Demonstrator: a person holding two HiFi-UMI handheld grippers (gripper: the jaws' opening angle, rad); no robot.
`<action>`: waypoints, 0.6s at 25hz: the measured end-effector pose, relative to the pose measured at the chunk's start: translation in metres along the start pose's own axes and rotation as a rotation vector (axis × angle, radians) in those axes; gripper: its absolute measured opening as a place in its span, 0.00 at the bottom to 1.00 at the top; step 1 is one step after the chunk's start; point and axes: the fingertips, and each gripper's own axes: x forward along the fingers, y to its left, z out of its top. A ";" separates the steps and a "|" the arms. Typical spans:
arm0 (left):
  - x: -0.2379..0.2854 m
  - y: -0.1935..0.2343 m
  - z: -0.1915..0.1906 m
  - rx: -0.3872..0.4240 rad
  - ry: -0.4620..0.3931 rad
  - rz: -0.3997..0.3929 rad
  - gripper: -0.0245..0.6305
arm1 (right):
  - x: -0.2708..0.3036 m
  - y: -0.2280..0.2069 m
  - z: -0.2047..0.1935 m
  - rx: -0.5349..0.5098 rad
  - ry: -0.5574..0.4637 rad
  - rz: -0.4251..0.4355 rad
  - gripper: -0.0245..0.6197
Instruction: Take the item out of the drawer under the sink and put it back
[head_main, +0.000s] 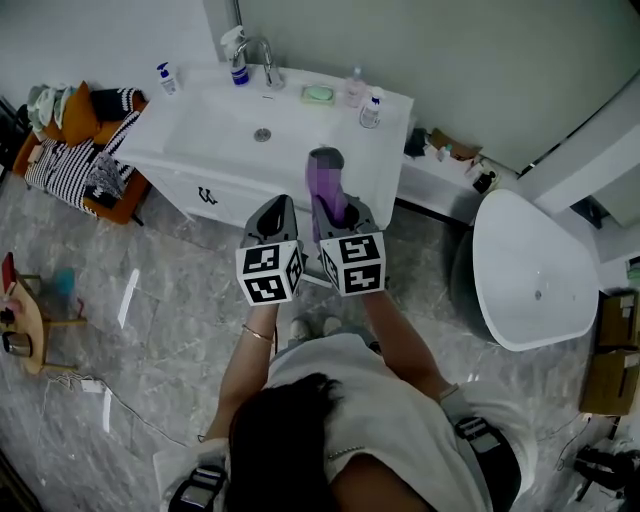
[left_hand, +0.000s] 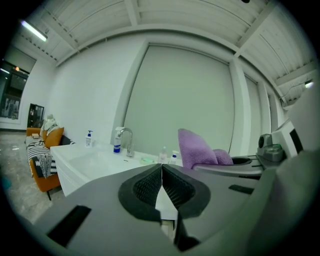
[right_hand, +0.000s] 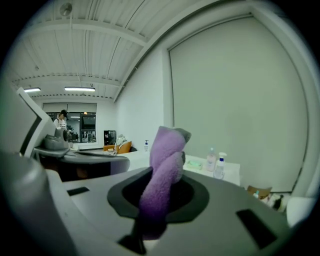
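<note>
A purple towel (head_main: 326, 180) stands upright in my right gripper (head_main: 335, 212), whose jaws are shut on its lower part; in the right gripper view the rolled towel (right_hand: 167, 160) fills the gap between the pads. My left gripper (head_main: 277, 214) hangs just left of it, shut with its ribbed pads (left_hand: 150, 186) touching and nothing between them. From the left gripper view the towel (left_hand: 197, 149) shows at the right. Both grippers hover in front of the white sink cabinet (head_main: 190, 135), at about counter height. A cabinet front with a dark handle (head_main: 207, 195) shows below the basin; the part under the grippers is hidden.
On the counter stand a faucet (head_main: 263, 52), a spray bottle (head_main: 236, 55), a soap dish (head_main: 318, 93) and small bottles (head_main: 371, 108). A white tub (head_main: 535, 275) sits to the right. An orange seat with striped cloth (head_main: 75, 155) is at the left, a small wooden table (head_main: 25, 320) nearer.
</note>
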 end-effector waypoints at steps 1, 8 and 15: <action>0.000 0.001 -0.001 -0.004 0.000 0.002 0.04 | -0.001 0.000 -0.001 -0.001 0.000 -0.003 0.16; 0.001 -0.007 -0.015 0.009 0.018 -0.016 0.04 | -0.007 0.001 -0.003 -0.001 -0.034 -0.017 0.16; 0.001 -0.007 -0.010 0.026 -0.011 -0.015 0.05 | -0.007 -0.003 -0.001 -0.014 -0.048 -0.052 0.16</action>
